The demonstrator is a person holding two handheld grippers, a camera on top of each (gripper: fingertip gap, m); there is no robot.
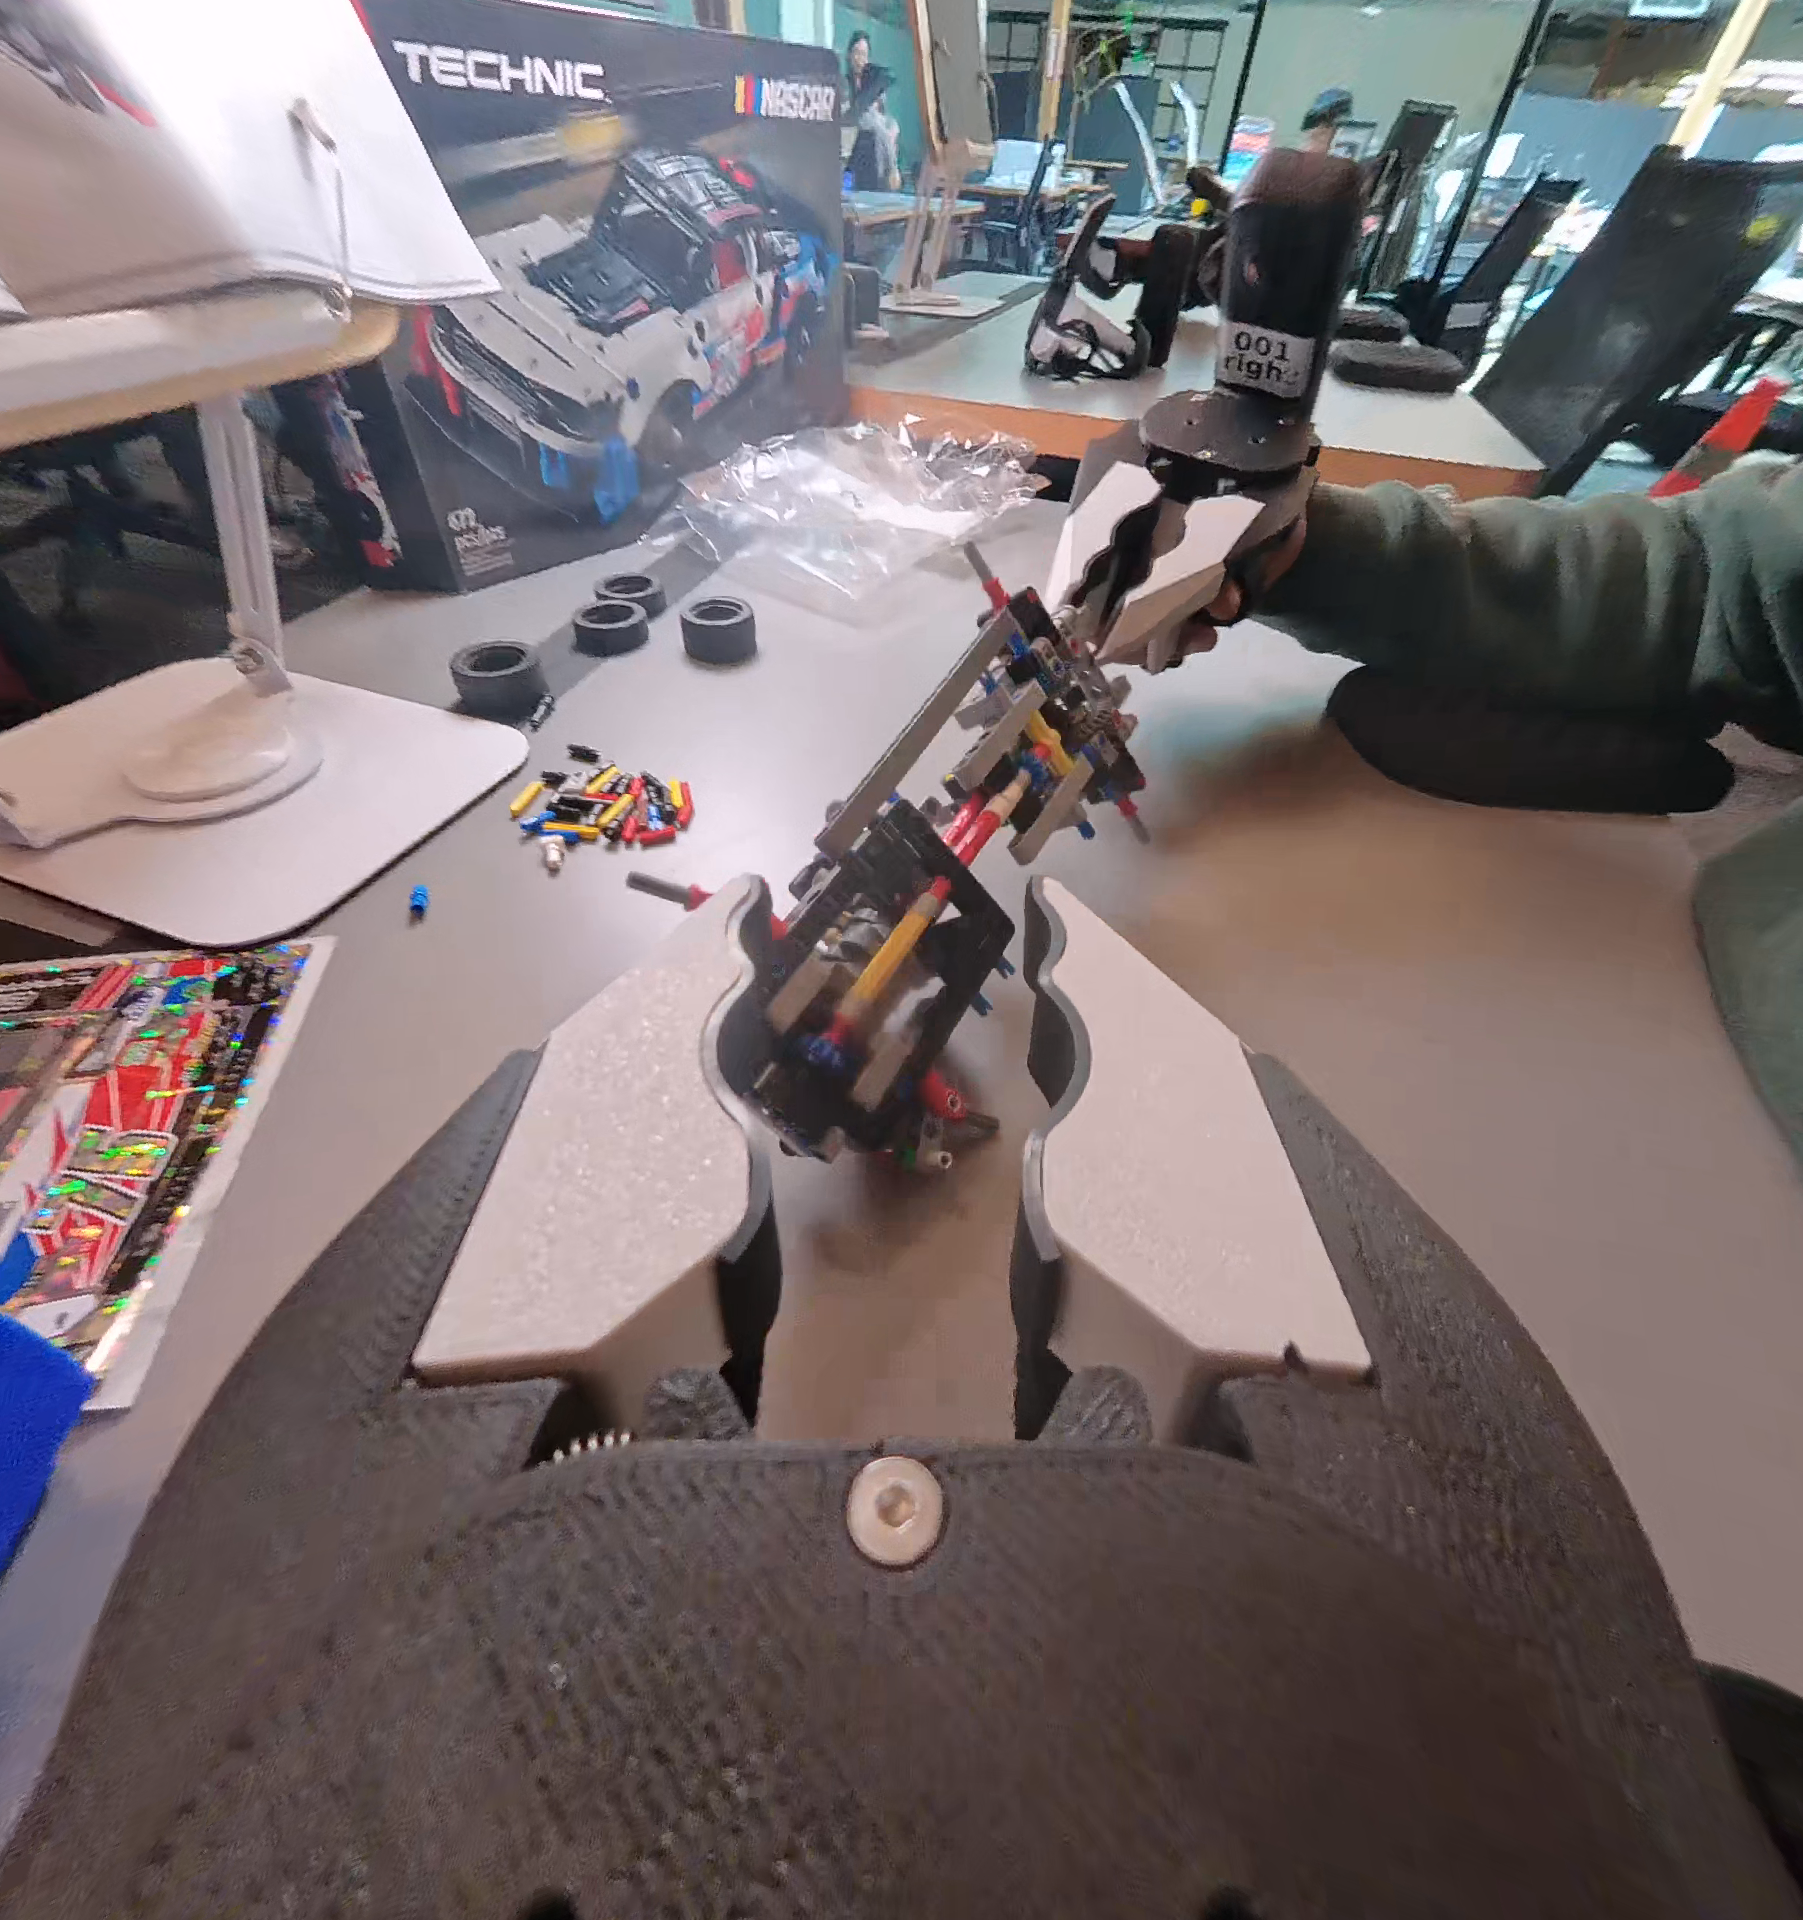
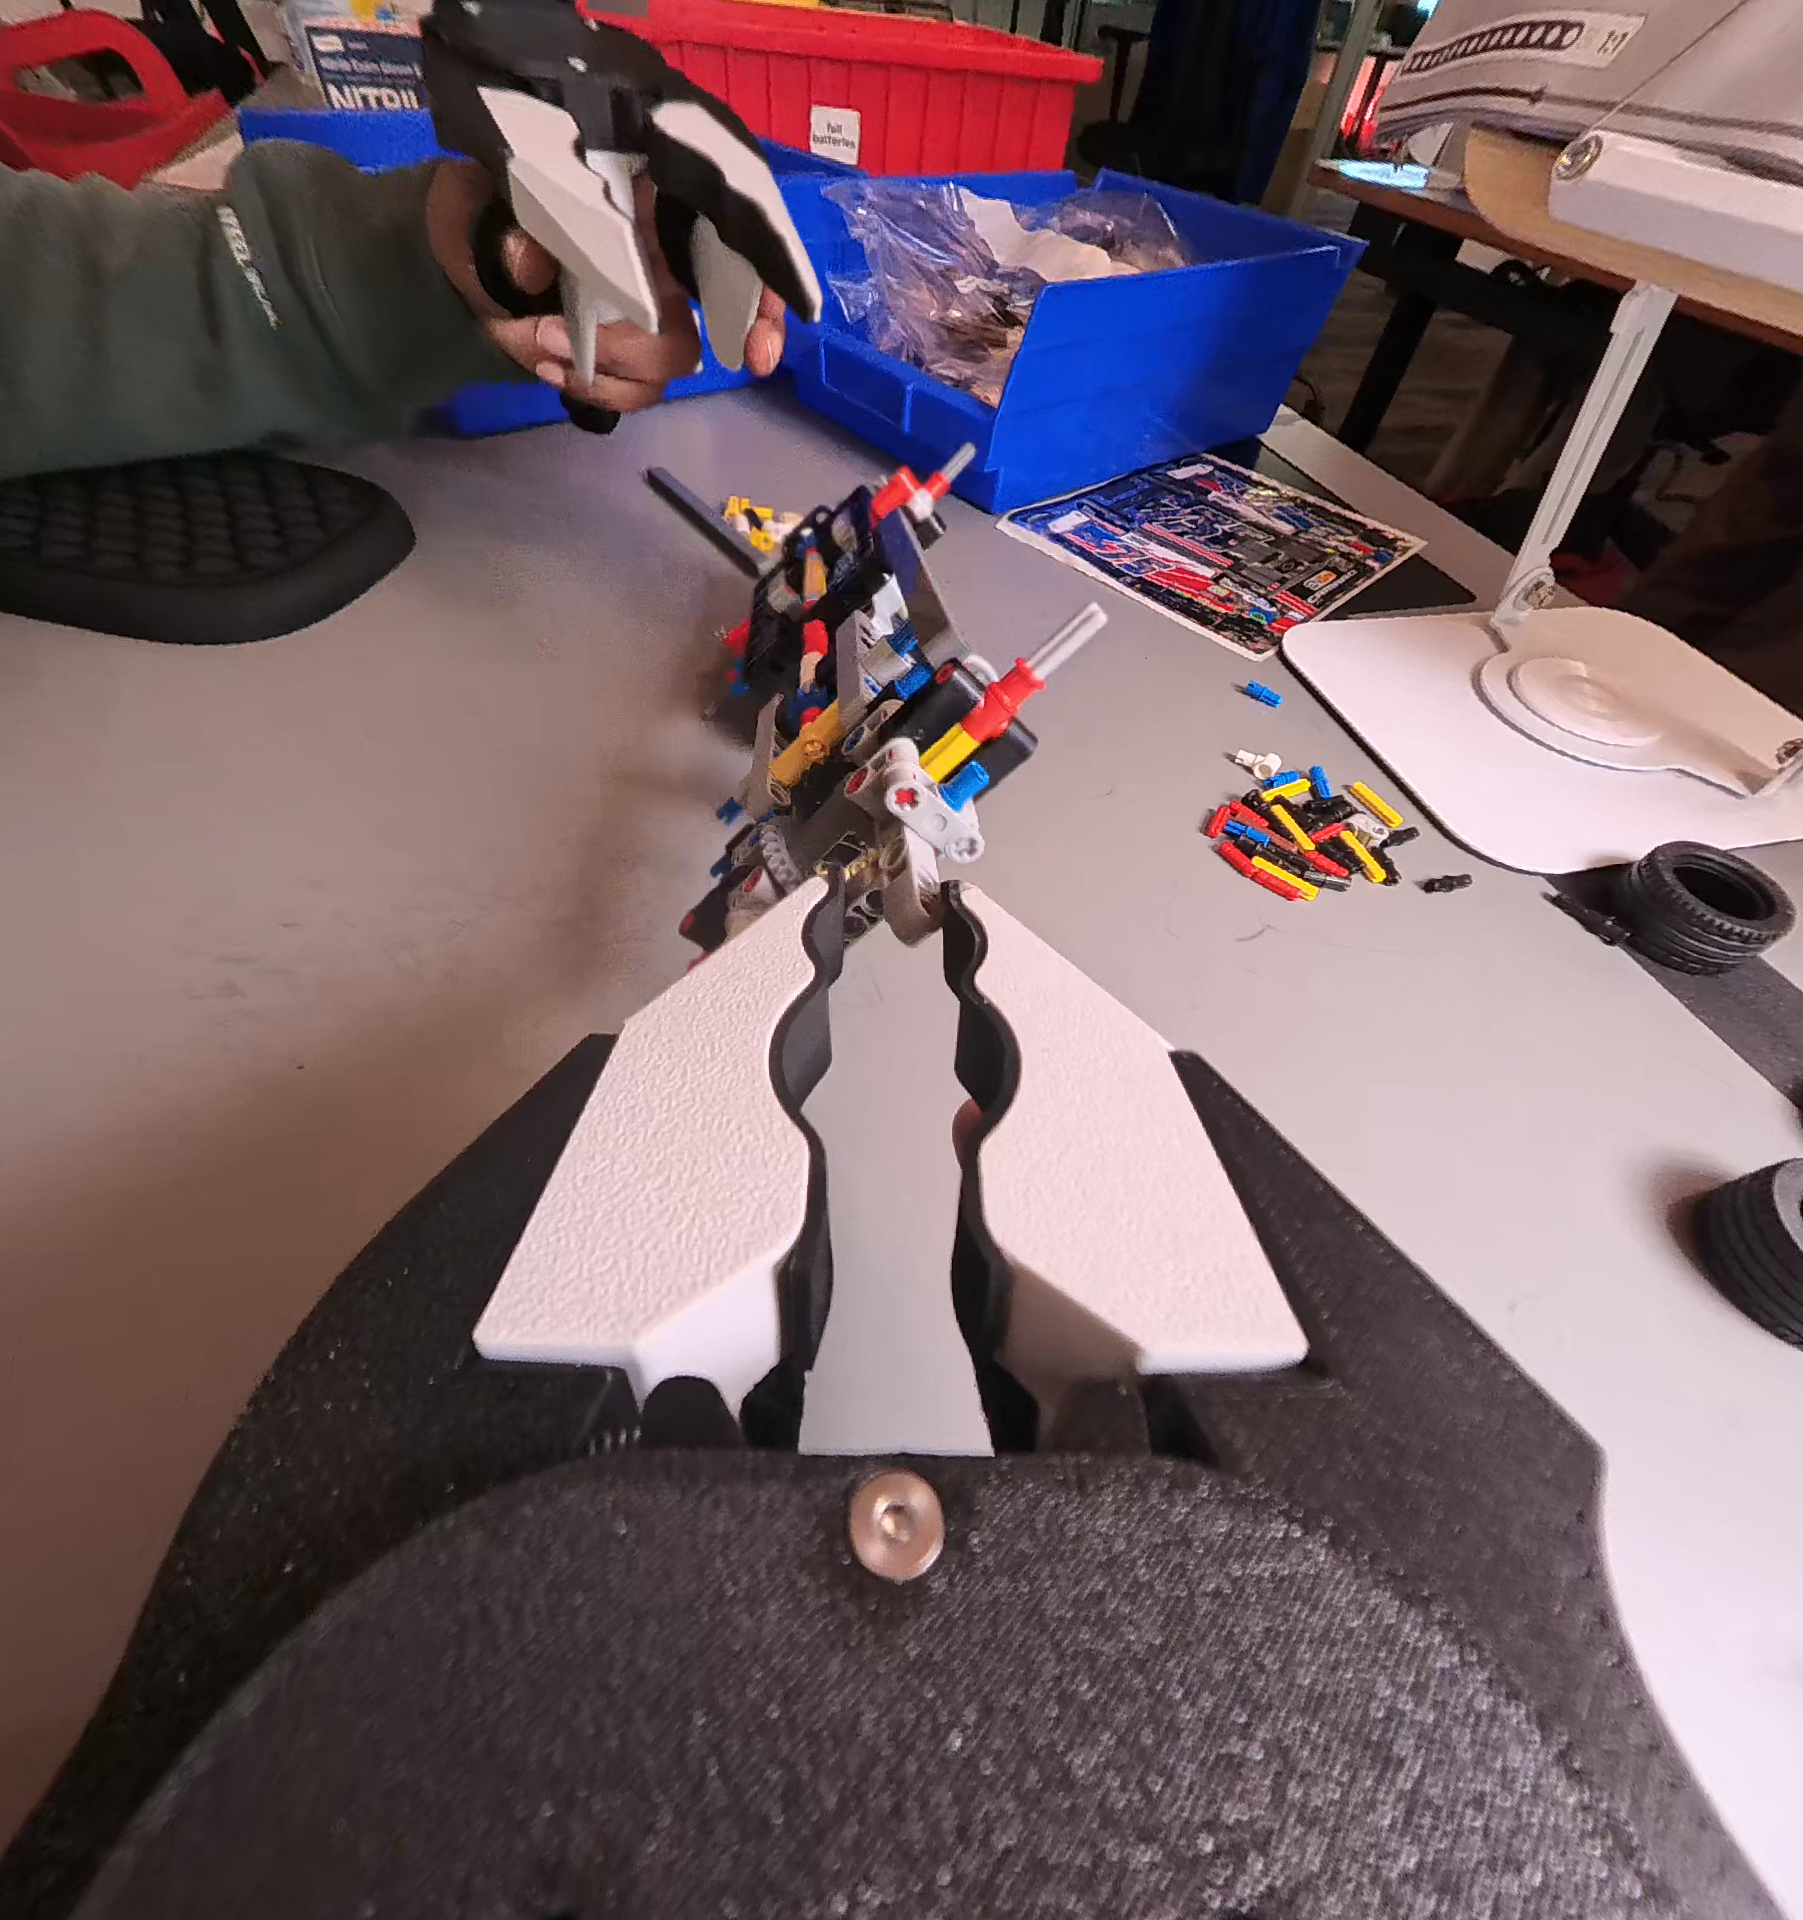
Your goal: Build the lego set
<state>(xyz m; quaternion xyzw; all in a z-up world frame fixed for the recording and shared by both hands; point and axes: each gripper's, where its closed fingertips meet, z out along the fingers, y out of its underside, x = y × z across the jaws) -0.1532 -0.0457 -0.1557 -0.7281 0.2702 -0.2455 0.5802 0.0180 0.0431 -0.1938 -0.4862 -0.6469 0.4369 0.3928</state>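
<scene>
A partly built lego chassis [image 1: 938, 831] of black, grey, red and yellow beams is tilted up over the grey table [image 1: 1292, 987]. My right gripper [image 2: 886, 894] is shut on a grey piece at its near end; it also shows in the left wrist view [image 1: 1099, 629], at the chassis's far end. My left gripper [image 1: 892, 904] is open, its fingers either side of the black frame end of the chassis. In the right wrist view the left gripper [image 2: 658, 353] hangs open above and left of the chassis [image 2: 855, 707], not touching it.
A pile of loose pins [image 1: 606, 805] and several tyres [image 1: 616, 623] lie to the left. A sticker sheet [image 1: 97, 1122], a white stand base [image 1: 232, 769], the set's box [image 1: 616, 312] and plastic bags [image 1: 855, 499] ring the table. A blue bin [image 2: 1084, 343] stands behind. The tips of one gripper are about 20 cm away from the tips of the other.
</scene>
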